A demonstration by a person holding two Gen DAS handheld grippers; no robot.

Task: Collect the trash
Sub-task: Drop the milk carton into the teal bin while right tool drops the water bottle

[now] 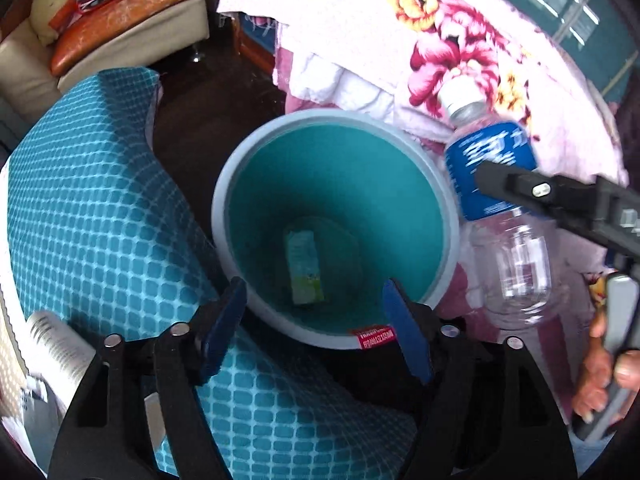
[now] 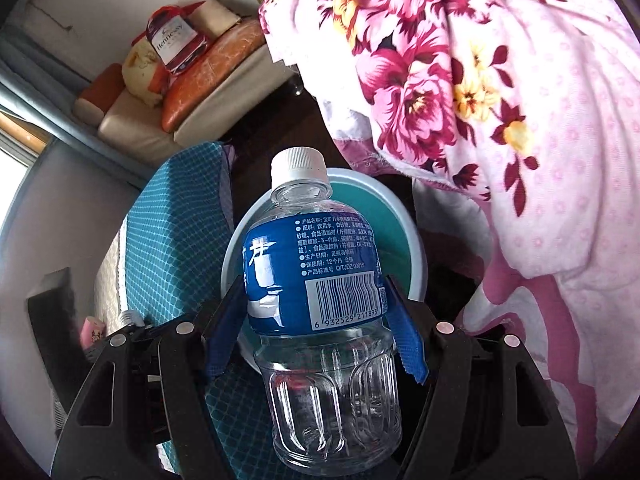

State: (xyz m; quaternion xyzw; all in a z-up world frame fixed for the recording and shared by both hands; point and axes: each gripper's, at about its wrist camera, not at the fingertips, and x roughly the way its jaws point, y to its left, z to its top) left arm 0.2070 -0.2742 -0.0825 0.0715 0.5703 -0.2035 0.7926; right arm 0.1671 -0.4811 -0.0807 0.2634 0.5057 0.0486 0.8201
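Trash bin (image 1: 336, 236), round, pale grey rim, teal inside, stands open on a dark floor, centre of the left wrist view. Working left to right in that view: at 9 o'clock of the bin, a teal cushion with a light grid pattern (image 1: 100, 208); at its lower left edge a white printed tube or roll (image 1: 56, 344), blurred, cannot tell which. Left gripper (image 1: 316, 320) hangs over the bin's near rim at 6 o'clock, blue pads spread apart, nothing between them. One small carton (image 1: 305, 268), green and white, lies flat on the bin floor. Red label (image 1: 374, 338) on the rim at 6 o'clock. At 3 o'clock, just beside the rim, a clear plastic bottle (image 1: 504, 216) with blue label and white cap, clamped by the right gripper's black finger; a hand (image 1: 608, 376) grips the handle at far right. Floral pink blanket (image 1: 440, 52) runs from 12 to 3 o'clock. Right wrist view: right gripper (image 2: 316, 320) pinches the bottle (image 2: 320, 280) at the label's lower edge, both blue pads pressed on it, cap pointing toward 12 o'clock, bin (image 2: 414, 252) partly hidden behind. Bottle looks empty. Sofa with orange cushion (image 2: 216, 68) at 10 o'clock.
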